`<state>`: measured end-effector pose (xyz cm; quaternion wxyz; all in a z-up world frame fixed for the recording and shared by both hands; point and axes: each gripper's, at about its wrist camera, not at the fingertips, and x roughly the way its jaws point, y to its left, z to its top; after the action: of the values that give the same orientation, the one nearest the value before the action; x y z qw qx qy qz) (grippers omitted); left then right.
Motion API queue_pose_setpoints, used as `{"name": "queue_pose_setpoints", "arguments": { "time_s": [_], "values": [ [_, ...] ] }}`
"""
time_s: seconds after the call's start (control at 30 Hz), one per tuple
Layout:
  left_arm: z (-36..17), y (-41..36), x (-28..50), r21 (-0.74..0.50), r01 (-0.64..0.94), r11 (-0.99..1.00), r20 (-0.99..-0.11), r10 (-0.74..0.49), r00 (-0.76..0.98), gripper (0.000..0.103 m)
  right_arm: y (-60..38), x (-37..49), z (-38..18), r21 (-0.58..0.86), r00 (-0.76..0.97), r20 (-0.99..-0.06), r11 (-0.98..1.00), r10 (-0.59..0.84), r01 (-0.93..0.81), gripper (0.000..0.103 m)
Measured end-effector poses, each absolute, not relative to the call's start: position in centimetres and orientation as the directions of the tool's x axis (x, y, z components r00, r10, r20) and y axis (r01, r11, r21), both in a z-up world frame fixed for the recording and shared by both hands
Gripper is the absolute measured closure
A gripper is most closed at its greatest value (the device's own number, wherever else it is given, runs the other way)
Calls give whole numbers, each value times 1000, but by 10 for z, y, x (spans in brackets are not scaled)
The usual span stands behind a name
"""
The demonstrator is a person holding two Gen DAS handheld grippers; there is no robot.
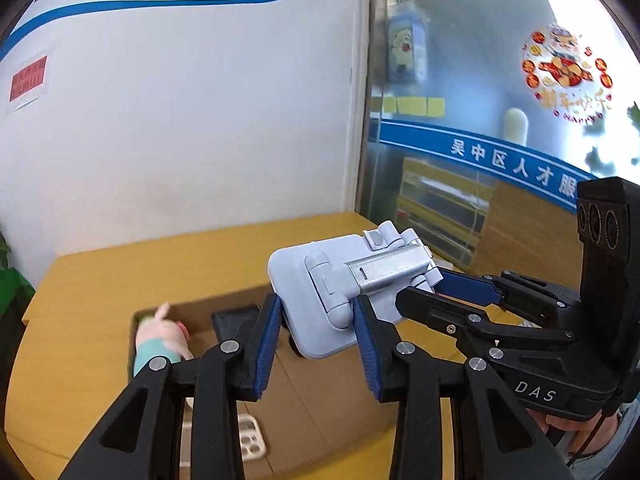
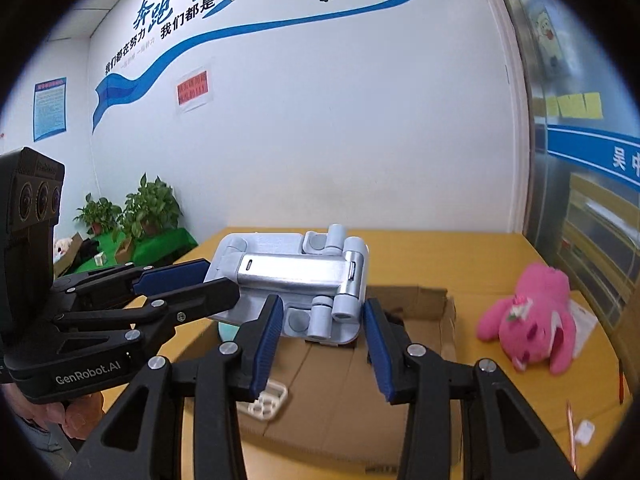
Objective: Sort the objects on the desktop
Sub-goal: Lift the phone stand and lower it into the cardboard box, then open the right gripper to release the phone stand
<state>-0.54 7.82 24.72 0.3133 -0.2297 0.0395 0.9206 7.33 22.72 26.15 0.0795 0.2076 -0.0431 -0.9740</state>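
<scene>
The stand (image 1: pixel 340 300), pale blue-grey plastic with a brushed-metal hinged arm folded flat on its rounded plate, hangs in the air over the open cardboard box (image 2: pixel 400 380) on the yellow bench (image 2: pixel 460 256). Both grippers hold it: the left gripper (image 1: pixel 318 320) has its ribbed blue jaws partly open, clamped across one end of the plate, and the right gripper (image 2: pixel 320 326) pinches the other end likewise, both aimed slightly downward. A fuzzy pink plush (image 2: pixel 536 320) lies on the bench beside the box.
</scene>
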Motion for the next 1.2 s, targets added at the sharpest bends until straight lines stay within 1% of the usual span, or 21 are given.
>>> {"name": "queue_pose_setpoints", "arguments": {
  "time_s": [0.1, 0.2, 0.3, 0.43, 0.53, 0.63, 0.7, 0.8, 0.97, 1.07, 1.1, 1.13, 1.2],
  "values": [
    [264, 74, -48, -95, -587, -804, -448, 561, -696, 65, 226, 38, 279, 109, -905, -390, -985, -168, 136, 63],
    [267, 77, -80, -116, -583, -804, -468, 562, -682, 65, 228, 4, 283, 121, -899, -403, -984, -170, 131, 63],
    [254, 81, -115, -124, -579, -806, -522, 549, -652, 65, 234, -34, 267, 160, -872, -454, -980, -182, 121, 63],
    [211, 83, -153, -188, -541, -819, -612, 529, -588, 66, 241, -68, 225, 233, -815, -538, -967, -214, 100, 63],
    [167, 82, -176, -249, -494, -833, -693, 509, -510, 66, 241, -92, 181, 255, -747, -626, -964, -221, 72, 63],
    [119, 84, -191, -287, -444, -849, -759, 484, -435, 67, 241, -109, 143, 288, -679, -692, -956, -244, 50, 63],
    [94, 84, -199, -297, -427, -854, -791, 470, -391, 67, 240, -122, 114, 308, -618, -742, -951, -260, 31, 62],
    [64, 86, -207, -310, -399, -863, -828, 451, -333, 68, 241, -136, 82, 343, -539, -791, -939, -289, 0, 62],
    [18, 92, -215, -306, -352, -885, -881, 403, -247, 69, 231, -152, 40, 310, -381, -888, -947, -259, -80, 63],
    [3, 96, -218, -291, -345, -892, -899, 378, -220, 73, 229, -157, 20, 290, -310, -919, -951, -245, -108, 63],
    [-1, 98, -217, -279, -360, -890, -901, 372, -222, 94, 228, -158, 12, 283, -285, -927, -953, -242, -111, 67],
    [-5, 99, -216, -291, -363, -885, -901, 381, -206, 94, 226, -157, 9, 267, -268, -936, -957, -230, -110, 78],
    [-5, 100, -214, -286, -366, -886, -901, 378, -212, 93, 227, -155, 6, 266, -266, -937, -956, -227, -121, 78]
  ]
}}
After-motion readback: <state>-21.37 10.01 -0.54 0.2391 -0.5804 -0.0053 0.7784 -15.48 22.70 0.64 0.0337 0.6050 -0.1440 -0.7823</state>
